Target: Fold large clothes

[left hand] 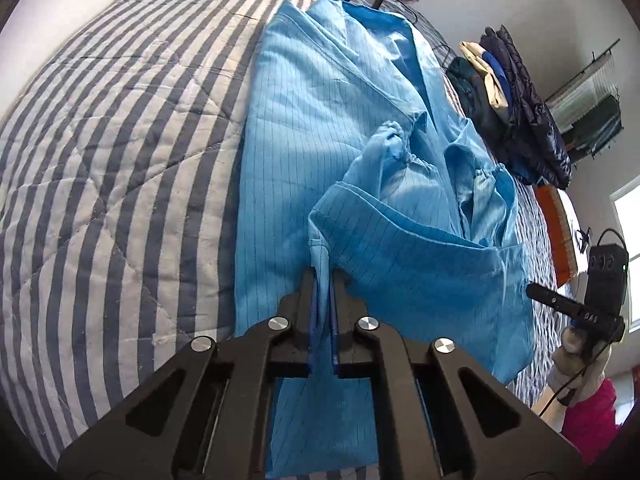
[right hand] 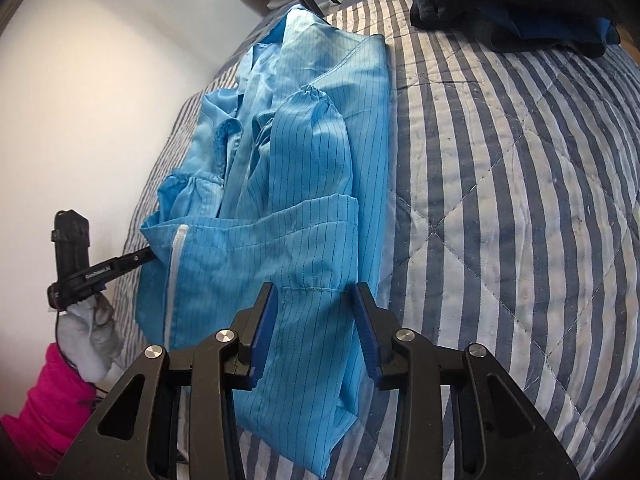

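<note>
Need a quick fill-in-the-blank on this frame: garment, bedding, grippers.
1. The blue garment lies on a ____ quilt.
2. The left gripper is ____ on the garment's edge.
3. A ____ zipper runs along the garment.
4. The right gripper has its jaws ____.

Missing: striped; shut; white; open

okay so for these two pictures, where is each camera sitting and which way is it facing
Left wrist: on the left gripper, facing down the light blue pinstriped garment; jaws clamp its hem; gloved right hand at right.
Right wrist: on the right gripper, jaws straddling the hem; gloved left hand, pink sleeve at left.
Shared: garment, blue-and-white striped quilt.
</note>
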A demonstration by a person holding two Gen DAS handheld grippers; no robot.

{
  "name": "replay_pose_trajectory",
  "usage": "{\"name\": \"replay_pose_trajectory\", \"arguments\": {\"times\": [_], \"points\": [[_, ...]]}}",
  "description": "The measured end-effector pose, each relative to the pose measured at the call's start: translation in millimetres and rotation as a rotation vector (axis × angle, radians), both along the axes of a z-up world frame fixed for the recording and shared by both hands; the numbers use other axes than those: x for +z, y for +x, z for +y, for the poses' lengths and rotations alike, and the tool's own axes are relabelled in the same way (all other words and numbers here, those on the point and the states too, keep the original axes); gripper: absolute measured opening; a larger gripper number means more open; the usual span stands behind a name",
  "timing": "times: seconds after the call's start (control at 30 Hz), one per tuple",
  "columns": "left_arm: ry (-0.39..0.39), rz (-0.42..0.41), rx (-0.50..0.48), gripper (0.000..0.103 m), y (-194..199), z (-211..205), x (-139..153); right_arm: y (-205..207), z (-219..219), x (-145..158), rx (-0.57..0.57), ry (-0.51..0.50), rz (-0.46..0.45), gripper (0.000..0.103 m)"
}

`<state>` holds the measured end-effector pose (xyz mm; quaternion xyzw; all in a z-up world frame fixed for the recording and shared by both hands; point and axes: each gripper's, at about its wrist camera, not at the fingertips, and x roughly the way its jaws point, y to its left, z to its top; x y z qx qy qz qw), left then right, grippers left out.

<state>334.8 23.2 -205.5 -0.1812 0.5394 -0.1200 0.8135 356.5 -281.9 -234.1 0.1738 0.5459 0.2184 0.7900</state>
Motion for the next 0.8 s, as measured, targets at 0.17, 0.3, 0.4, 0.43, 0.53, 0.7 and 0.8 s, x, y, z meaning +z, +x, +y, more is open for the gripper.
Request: {"name": "replay_pose_trajectory", "arguments": {"times": [0.17, 0.3, 0.4, 0.43, 0.53, 0.7, 0.8], "points": [[-0.017, 0.009, 0.096, 0.001, -13, 17, 10, -4, 12, 7, 0.021, -0.054, -0.056, 0.004], [0.055, -0.007, 0.175, 0.001, -28, 29, 17, -4, 18, 13, 0.028, -0.074, -0.106, 0.003], [0.135, -0.012, 0.202, 0.002, -28, 30, 8, -2, 25, 7, 0.035, -0.136, -0.103, 0.003], [0.103, -0.001, 0.193, 0.003, -26, 32, 5, -1, 26, 5, 0.038, -0.153, -0.099, 0.003], [0.122, -0.028, 0.197, 0.003, -29, 34, 13, 0, 26, 4, 0.038, -0.19, -0.093, 0.003], [0.137, -0.148, 0.136, 0.004, -36, 22, 37, -7, 27, 21, 0.019, -0.26, -0.169, 0.005], [0.154, -0.145, 0.072, 0.004, -27, 6, 32, -14, 40, 31, 0.051, -0.243, -0.26, 0.006]]}}
